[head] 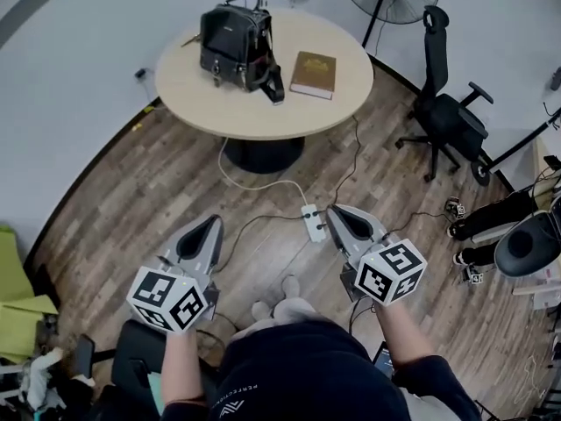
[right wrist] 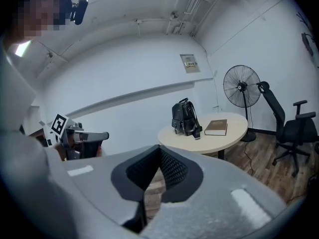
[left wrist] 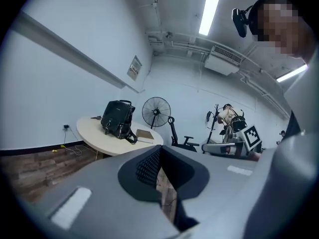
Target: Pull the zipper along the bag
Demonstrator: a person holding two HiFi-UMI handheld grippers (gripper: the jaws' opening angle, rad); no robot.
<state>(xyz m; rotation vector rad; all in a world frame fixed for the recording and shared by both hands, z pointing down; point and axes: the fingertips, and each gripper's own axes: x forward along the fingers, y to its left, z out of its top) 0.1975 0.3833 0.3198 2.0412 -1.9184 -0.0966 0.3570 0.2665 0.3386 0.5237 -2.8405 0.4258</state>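
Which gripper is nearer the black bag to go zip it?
Left, probably. The bag stands on the left of the table, more in line with the left gripper; the right gripper lines up nearer the book. Both are far off.

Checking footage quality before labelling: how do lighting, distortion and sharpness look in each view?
Head view: even light, sharp backpack and table, fisheye curves straight edges. Left gripper view: dark vignette corners, ceiling light strip blown out. Right gripper view: same vignette, backpack small but crisp, no motion blur.

Bag (head: 237, 46) left of book (head: 313, 74), both on table (head: 263, 114)
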